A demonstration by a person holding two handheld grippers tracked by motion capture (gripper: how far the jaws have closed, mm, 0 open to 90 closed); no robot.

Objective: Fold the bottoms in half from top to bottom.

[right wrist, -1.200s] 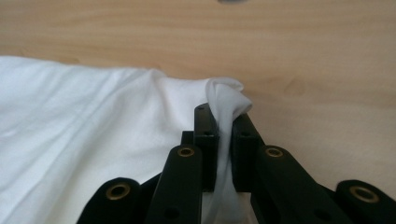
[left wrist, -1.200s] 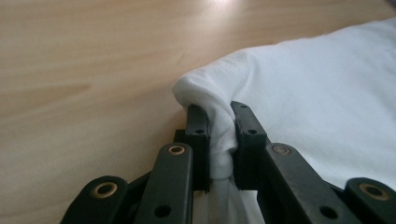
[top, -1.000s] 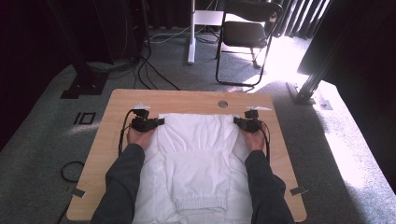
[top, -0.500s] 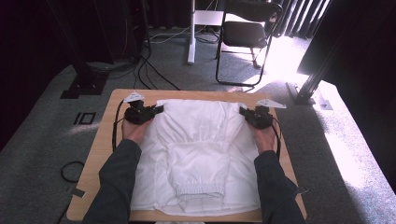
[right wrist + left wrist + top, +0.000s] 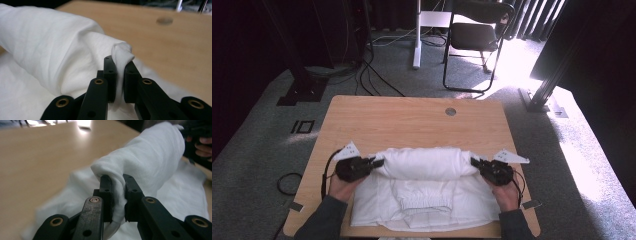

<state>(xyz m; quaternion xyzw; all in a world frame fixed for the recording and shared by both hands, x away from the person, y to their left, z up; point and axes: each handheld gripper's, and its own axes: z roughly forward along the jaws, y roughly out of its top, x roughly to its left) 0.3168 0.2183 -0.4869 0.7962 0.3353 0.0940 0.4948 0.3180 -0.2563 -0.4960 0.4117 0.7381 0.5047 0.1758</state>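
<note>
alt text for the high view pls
A person's two grippers, left gripper and right gripper, each pinch an end of a white garment, its far part lifted in a fold over the rest on a wooden table.

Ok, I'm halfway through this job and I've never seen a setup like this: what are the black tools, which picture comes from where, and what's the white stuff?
No robot here: a person holds a hand-held tool in each hand. The wide picture looks down from above the person's side of the wooden table. The left gripper is at its left, the right gripper at its right.

The two close-ups come from cameras riding on the tools, looking along their black fingers.

The white thing is a white garment lying on the table. Its far edge is lifted into a rolled fold. Each gripper is shut on one end of that fold; the close-ups show cloth pinched between the fingers. Beyond the table stands a black chair.
</note>
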